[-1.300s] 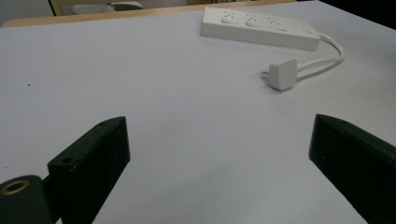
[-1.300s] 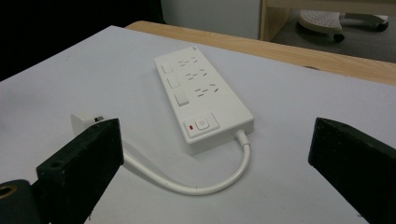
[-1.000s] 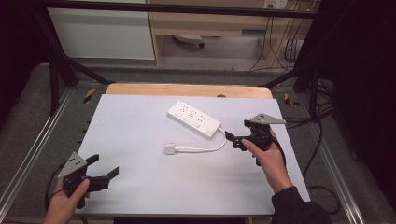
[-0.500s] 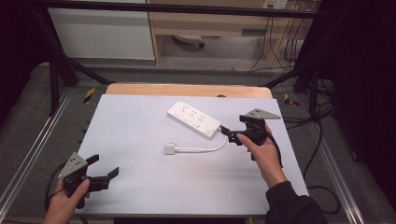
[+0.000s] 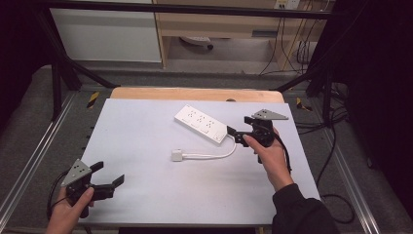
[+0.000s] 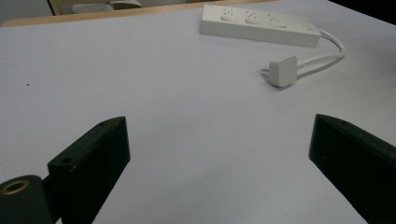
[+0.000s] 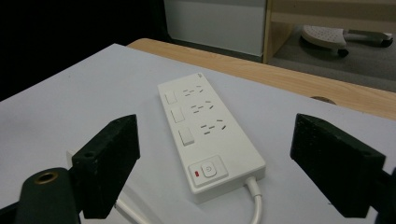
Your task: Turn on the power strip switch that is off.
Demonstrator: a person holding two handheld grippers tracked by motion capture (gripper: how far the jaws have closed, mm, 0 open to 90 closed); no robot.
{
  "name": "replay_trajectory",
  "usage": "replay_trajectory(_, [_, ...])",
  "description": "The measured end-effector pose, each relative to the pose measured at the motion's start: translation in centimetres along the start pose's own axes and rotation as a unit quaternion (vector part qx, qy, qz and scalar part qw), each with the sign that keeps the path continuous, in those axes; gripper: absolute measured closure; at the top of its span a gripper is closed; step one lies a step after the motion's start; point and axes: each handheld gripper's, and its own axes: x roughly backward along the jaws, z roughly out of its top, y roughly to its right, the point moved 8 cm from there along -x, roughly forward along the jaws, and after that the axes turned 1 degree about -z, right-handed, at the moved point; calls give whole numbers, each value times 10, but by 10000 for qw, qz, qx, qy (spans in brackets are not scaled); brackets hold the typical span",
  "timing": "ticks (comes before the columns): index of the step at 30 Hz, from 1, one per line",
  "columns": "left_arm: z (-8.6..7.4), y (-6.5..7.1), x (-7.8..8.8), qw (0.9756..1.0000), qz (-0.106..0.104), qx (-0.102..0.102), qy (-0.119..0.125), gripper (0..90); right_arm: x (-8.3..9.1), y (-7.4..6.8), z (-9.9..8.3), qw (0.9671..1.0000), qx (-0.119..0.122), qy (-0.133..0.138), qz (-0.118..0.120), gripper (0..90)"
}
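my right claw (image 5: 237, 134) is wide open just past the cord end of the power strip (image 5: 201, 123), whose long side runs away from it.

We are seeing the power strip (image 5: 202, 123) lying on the table (image 5: 146, 141) toward its far side, set at a slant. Its plug (image 5: 176, 155) is lying on the table just nearer to us than the power strip, joined to it by a cord (image 5: 214, 155) curving off the strip's right end. The right gripper (image 5: 233, 133) is sitting just beside that right end, while the left gripper (image 5: 111, 178) is hovering well apart from the power strip, at the table's near left corner.
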Motion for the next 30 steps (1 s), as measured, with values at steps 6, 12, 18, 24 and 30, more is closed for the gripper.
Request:
replay_trajectory(6, [0,-1,0,10000,26,-8,-1,55,-4,-2,3,10000,42,-1,30,178])
replay_trajectory(12, [0,0,0,10000,-2,7,-1,55,-8,-4,4,10000,5,32,65,205])
replay_trajectory(18, [0,0,0,10000,-3,1,-1,55,-14,-7,7,10000,30,37,82,239])
replay_trajectory(24, [0,0,0,10000,-7,-9,-8,55,-20,-10,10,9999,44,52,115,255])
replay_trajectory(30, [0,0,0,10000,-14,-3,-4,55,-27,-12,10,9999,40,11,129,259])
